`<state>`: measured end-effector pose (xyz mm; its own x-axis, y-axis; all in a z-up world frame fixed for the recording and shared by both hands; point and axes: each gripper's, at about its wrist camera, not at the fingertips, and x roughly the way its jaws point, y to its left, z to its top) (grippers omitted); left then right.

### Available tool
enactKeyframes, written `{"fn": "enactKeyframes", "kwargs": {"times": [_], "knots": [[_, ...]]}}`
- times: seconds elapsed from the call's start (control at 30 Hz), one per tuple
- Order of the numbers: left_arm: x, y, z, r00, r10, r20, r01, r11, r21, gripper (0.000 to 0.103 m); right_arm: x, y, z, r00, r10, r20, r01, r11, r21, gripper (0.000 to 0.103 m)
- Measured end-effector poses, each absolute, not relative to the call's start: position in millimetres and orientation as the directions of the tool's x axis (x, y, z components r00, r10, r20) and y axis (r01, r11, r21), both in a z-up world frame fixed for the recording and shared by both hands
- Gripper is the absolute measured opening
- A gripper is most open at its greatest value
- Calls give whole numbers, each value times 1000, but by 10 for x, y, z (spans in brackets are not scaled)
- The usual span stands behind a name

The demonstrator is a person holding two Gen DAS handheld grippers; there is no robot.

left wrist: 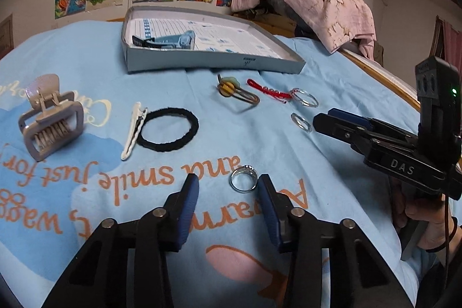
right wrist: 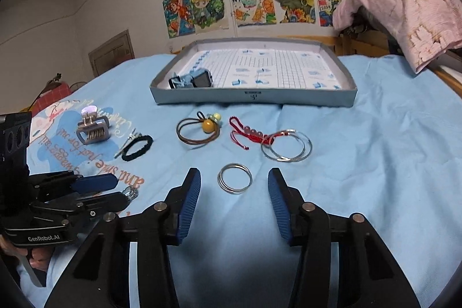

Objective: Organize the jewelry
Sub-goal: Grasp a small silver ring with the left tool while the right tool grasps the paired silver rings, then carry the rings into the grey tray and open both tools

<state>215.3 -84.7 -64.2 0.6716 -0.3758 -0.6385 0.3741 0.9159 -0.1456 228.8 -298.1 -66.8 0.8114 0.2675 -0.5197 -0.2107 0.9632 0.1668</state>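
The ring (left wrist: pixel 243 182) lies on the bed between my left tool's (left wrist: pixel 228 189) half-open pads, untouched; small bangles (right wrist: pixel 234 178) lie likewise ahead of my right tool (right wrist: pixel 234 186). Pickup step, I judge: next, lower, pinch, carry to the tray (right wrist: pixel 254 98) ahead.

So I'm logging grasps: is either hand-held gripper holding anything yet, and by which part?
Nothing is held. The left hand-held gripper brackets a silver ring, the right hand-held gripper brackets stacked thin bangles; the pads touch neither.
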Motion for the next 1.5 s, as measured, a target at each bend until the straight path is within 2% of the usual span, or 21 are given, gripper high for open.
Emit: {"fn": "enactKeyframes", "kwargs": {"times": [0.07,0.1,0.33,0.53,0.6,0.67,0.77,0.83,0.87,0.9,1.27,1.5], "knots": [[2183,-854,-666,662,-383,-644,379,913,-153,37,2350,-2979,-703,797,272,-540,-211,962,174,42],[2191,-855,-680,654,-391,-647,385,909,-160,35,2384,-2970,-716,788,276,-550,-214,961,176,38],[2252,-895,-742,603,-442,-664,429,882,-198,34,2570,-2853,-785,747,278,-603,-233,960,155,37],[2281,-950,-761,595,-420,-685,422,889,-179,20,2678,-2833,-893,703,282,-653,-230,959,167,37],[2284,-955,-764,593,-418,-689,422,889,-176,20,2677,-2828,-912,695,285,-660,-230,958,172,36],[2291,-945,-768,591,-419,-689,422,889,-179,20,2668,-2807,-913,690,282,-666,-231,959,166,34],[2301,-949,-765,592,-421,-687,422,889,-181,20,2656,-2775,-914,686,279,-672,-236,959,157,25],[2298,-957,-756,598,-419,-684,421,889,-177,20,2646,-2753,-909,682,287,-672,-250,956,154,19],[2294,-956,-753,600,-418,-682,421,890,-176,20,2639,-2733,-904,682,293,-671,-261,953,151,9],[2288,-954,-748,603,-419,-679,420,890,-176,20,2636,-2709,-904,677,299,-672,-274,950,148,8],[2231,-874,-685,634,-423,-647,399,896,-195,19,2521,-2669,-802,716,279,-639,-290,953,91,5],[2201,-795,-506,667,-445,-597,390,892,-229,19,2377,-2678,-597,770,281,-573,-300,952,63,5]]}}
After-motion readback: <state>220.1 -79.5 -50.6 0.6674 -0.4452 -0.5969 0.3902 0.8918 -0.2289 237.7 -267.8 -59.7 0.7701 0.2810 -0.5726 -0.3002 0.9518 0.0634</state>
